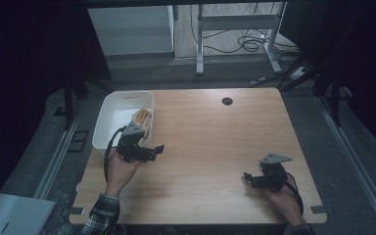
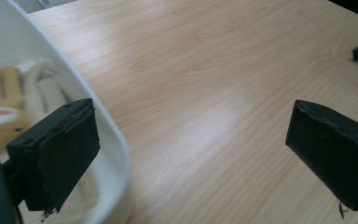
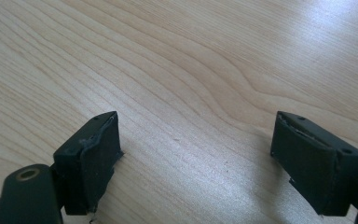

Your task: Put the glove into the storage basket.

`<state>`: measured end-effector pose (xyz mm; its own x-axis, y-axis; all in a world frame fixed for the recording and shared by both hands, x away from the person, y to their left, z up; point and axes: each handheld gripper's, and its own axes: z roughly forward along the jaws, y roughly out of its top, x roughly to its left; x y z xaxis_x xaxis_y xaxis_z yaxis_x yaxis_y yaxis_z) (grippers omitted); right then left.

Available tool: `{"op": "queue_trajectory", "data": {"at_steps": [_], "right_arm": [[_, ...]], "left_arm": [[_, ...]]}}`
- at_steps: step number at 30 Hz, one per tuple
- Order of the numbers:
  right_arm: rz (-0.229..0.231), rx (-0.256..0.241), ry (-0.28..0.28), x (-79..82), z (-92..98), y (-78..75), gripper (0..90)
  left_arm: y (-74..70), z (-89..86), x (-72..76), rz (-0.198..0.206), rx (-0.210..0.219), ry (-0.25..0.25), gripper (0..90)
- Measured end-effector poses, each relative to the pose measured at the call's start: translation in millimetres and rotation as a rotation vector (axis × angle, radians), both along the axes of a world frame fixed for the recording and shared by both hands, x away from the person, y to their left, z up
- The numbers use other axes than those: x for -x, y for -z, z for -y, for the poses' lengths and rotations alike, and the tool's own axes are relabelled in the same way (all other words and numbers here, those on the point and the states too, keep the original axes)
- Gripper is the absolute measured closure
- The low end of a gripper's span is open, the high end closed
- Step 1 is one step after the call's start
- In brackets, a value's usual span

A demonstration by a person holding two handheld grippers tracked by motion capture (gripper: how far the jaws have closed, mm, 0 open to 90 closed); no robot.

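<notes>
The room is dark at both sides, with grey floor around the surface [image 1: 215,132], a white cabinet [image 1: 129,29] at the far wall and a metal desk frame [image 1: 237,22] with loose cables to its right. No brand, label or writing can be read anywhere.

The surface is pale wood with clear grain, and has a round black cable hole [image 1: 227,101] near its far edge.

A white tub [image 1: 108,110] sits at the far left corner, partly over the edge. Inside it lies a soft toy [image 1: 142,118], cream and yellow, against the tub's right wall; the left gripper view shows its face and long ears [image 2: 2,100] behind the rim.

The left tongs [image 1: 149,151] are held at the near right corner of the tub, pointing right, jaws wide apart and gripping nothing; one jaw hangs over the tub's rim, the other over bare wood.

The right tongs [image 1: 250,178] are at the near right of the surface, pointing left, jaws also spread wide over bare wood with nothing between them.
</notes>
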<state>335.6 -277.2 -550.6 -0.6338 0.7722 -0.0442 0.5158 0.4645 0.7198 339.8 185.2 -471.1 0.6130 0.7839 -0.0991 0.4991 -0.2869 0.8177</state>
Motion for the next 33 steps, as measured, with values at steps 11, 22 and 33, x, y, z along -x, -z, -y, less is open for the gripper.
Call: {"op": "queue_trajectory", "data": {"at_steps": [11, 22, 33], "right_arm": [[0.001, 0.001, -0.002, 0.0, 0.1, 0.1, 15.8], [0.0, 0.001, -0.002, 0.0, 0.0, 0.1, 15.7], [0.0, 0.001, -0.003, 0.0, 0.1, 0.2, 15.5]], "left_arm": [[36.8, 29.3, 23.8, -0.001, -0.022, 0.087, 2.1], [85.1, 36.7, 29.2, -0.059, -0.089, 0.12, 1.7], [99.2, 40.8, 22.8, -0.124, -0.176, 0.092, 0.0]]}}
